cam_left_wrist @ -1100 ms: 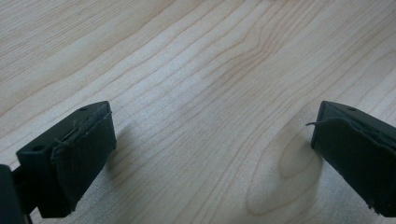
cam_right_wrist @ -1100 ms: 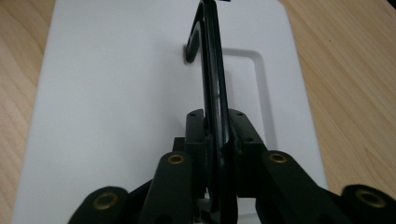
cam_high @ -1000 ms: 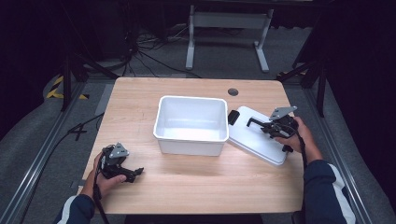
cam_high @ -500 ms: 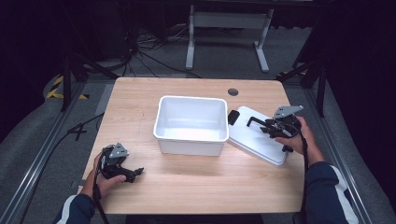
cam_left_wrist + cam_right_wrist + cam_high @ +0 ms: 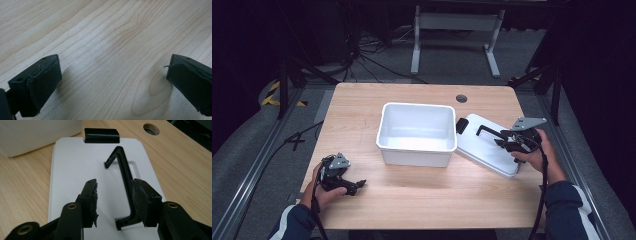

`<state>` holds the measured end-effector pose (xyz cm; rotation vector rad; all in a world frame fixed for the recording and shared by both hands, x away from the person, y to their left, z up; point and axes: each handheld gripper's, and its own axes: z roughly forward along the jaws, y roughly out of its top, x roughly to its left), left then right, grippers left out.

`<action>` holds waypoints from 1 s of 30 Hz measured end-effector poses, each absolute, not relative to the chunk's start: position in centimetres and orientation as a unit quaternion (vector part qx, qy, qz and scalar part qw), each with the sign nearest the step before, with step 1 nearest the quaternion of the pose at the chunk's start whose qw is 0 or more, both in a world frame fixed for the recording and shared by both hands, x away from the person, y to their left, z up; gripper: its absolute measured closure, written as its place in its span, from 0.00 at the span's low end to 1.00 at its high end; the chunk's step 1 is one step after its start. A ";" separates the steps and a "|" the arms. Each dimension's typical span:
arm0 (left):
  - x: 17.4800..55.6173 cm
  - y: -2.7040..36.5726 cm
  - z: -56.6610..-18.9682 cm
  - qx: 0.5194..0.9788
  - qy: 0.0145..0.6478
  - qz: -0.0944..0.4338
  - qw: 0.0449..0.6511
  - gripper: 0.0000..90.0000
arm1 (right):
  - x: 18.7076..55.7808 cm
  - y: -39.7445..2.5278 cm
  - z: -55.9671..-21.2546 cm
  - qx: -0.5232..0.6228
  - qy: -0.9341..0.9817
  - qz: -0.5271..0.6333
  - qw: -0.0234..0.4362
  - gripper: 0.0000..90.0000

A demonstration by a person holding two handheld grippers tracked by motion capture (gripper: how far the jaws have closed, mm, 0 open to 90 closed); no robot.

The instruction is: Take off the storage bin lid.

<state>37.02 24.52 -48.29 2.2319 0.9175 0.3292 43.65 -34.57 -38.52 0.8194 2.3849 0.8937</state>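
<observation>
Right gripper: over the lid at the right of the frame in the high view, jaws partly open, the black handle standing between them, close against the right-hand pad and not yet pinched as far as I can judge.
Handle axis: in the right gripper view it runs up the frame, away from the camera, so the jaws straddle it across its narrow side. That is the line-up a squeeze needs.
Lid: white, lying flat on the desk, its left edge just beside the bin's right wall, with a black clip at the end nearest the bin.
Bin: white, open, centre of the high view, nothing inside that I can see.
Nearer hand: the right one by a long way; it is on top of the lid already.
Left gripper: lower left of the high view, resting low at the desk, well apart from bin and lid, jaws spread wide over bare wood in its own view, holding nothing.
Hole: round cable opening in the desk, above the lid in the high view.
Next call: my guess is close on the handle, then carry the lid leftward over the bin.
</observation>
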 end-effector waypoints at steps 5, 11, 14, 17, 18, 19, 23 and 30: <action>37.0 24.5 -48.3 0.859 0.354 0.127 0.346 0.00 | 43.1 -34.7 -38.3 0.299 0.865 0.329 0.232 0.61; 37.0 24.5 -48.3 0.859 0.354 0.127 0.346 0.00 | 42.5 -34.4 -38.2 0.294 0.868 0.324 0.234 0.59; 37.0 24.5 -48.3 0.859 0.354 0.127 0.346 0.00 | 42.1 -34.4 -38.2 0.293 0.870 0.320 0.236 0.58; 37.0 24.5 -48.3 0.860 0.354 0.127 0.346 0.00 | 41.6 -34.5 -38.1 0.295 0.869 0.320 0.234 0.57; 37.0 24.5 -48.3 0.860 0.354 0.126 0.346 0.00 | 41.4 -34.6 -38.0 0.293 0.869 0.321 0.236 0.57; 37.0 24.5 -48.3 0.859 0.355 0.127 0.346 0.00 | 41.1 -34.6 -38.0 0.295 0.869 0.321 0.235 0.56; 37.0 24.5 -48.3 0.859 0.354 0.127 0.346 0.00 | 40.2 -34.9 -37.9 0.290 0.869 0.321 0.240 0.55; 37.0 24.5 -48.3 0.860 0.353 0.126 0.346 0.00 | 38.6 -35.5 -38.1 0.294 0.865 0.324 0.244 0.53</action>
